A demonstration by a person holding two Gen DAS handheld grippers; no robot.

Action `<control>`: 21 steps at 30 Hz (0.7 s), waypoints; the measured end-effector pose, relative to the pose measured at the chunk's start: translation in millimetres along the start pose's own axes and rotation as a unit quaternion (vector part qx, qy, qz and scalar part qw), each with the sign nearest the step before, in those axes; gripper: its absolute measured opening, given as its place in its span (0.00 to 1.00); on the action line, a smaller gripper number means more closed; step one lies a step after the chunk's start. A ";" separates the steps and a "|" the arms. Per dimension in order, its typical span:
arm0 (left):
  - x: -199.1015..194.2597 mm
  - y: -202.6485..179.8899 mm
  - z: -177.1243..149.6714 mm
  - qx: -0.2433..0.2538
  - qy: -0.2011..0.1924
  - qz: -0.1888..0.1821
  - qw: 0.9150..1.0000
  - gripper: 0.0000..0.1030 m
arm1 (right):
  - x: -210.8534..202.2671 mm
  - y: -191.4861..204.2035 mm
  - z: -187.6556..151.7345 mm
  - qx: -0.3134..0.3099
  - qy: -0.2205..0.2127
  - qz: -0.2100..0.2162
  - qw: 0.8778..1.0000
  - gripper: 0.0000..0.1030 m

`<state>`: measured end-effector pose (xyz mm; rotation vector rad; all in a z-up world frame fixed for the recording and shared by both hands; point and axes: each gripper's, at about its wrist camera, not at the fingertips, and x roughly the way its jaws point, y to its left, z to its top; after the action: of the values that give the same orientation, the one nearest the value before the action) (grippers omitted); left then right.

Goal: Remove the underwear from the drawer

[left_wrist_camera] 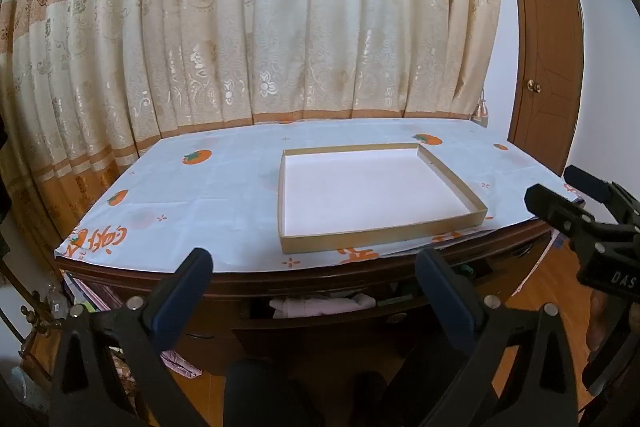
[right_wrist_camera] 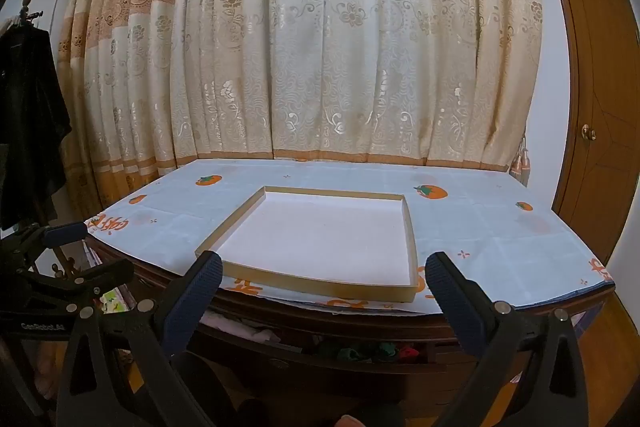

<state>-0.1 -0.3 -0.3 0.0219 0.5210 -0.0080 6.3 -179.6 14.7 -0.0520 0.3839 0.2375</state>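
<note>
between my left gripper's (left_wrist_camera: 314,277) fingers, spread wide and holding nothing, the pale pink underwear (left_wrist_camera: 322,306) is lying in the open drawer (left_wrist_camera: 320,323) just under the table's (left_wrist_camera: 224,285) edge. my right gripper (right_wrist_camera: 322,277) is hanging equally wide and empty, aiming over the shallow tray (right_wrist_camera: 410,247) on the tablecloth (right_wrist_camera: 500,239), with darker clothes (right_wrist_camera: 374,351) showing in the drawer below it. i'm judging the reach is only starting: i should be dipping lower, sliding in under the tabletop lip, and pinching one bunched fold, not the whole pile.
</note>
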 end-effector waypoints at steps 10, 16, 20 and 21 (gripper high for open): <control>0.2 0.2 0.7 -0.001 0.000 0.000 1.000 1.00 | -0.2 -0.9 0.2 0.001 0.000 0.000 1.000 1.00; 0.7 -0.4 0.8 0.001 -0.001 0.005 1.000 1.00 | -0.4 -1.1 1.0 0.001 0.000 0.001 1.000 1.00; 0.7 -1.5 0.3 0.006 0.000 0.007 1.000 1.00 | 1.8 0.3 -2.1 0.000 0.001 0.002 1.000 1.00; 0.3 -1.4 0.5 0.011 -0.001 0.010 1.000 1.00 | 2.5 0.4 -2.6 0.000 0.001 0.002 1.000 1.00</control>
<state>0.4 -1.7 0.0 0.0482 0.5194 0.0063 7.5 -178.9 11.3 -0.0518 0.3861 0.2415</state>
